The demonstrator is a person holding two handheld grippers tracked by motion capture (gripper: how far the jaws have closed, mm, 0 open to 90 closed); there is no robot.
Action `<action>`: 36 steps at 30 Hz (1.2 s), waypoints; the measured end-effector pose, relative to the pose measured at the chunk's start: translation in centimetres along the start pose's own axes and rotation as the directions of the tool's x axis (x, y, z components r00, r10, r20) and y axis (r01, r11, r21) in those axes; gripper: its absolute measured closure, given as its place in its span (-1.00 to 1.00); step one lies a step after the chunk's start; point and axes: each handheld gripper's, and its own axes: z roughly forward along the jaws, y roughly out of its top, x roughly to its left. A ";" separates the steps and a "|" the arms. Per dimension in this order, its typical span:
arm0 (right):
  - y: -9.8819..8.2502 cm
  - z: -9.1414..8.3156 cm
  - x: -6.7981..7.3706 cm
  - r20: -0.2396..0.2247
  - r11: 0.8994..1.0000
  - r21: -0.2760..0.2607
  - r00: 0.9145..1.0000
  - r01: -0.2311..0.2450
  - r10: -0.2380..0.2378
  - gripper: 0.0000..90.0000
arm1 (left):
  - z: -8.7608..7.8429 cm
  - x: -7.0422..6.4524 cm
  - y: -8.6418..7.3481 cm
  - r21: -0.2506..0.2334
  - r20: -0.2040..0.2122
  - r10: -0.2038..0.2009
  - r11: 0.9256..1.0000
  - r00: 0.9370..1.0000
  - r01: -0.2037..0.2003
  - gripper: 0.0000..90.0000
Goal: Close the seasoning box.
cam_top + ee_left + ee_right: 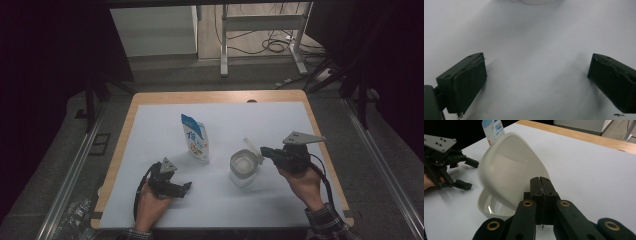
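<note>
One lid [506, 167] lifts off the container [243, 170], clamped in my right tool [541, 182]; my left tool [536, 80], at nine o'clock, waits agape; pouch [195, 137] untouched.

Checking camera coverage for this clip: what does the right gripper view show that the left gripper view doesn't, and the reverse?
Right gripper view alone: the right gripper, jaws shut on the edge of a white lid raised and tilted over a white container, a blue-and-white pouch behind, and the left gripper seen from outside, in a hand. Left gripper view alone: the left gripper's own jaws standing wide open with nothing between them. Shared: the white table.
</note>
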 end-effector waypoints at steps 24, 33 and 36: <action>-1.8 -1.3 0.3 0.014 1.000 0.014 1.000 0.008 -0.008 0.98 | 0.0 0.0 0.0 0.000 0.000 -0.003 1.000 1.000 0.003 -0.95; -3.4 -1.8 1.0 0.036 0.999 0.008 0.999 0.034 -0.034 0.98 | 0.0 0.0 0.0 0.003 0.001 0.006 1.000 1.000 -0.006 -0.95; -3.8 -1.7 1.2 0.033 0.999 0.014 0.999 0.037 -0.038 0.98 | 0.0 0.0 0.0 0.003 0.001 0.006 1.000 1.000 -0.006 -0.95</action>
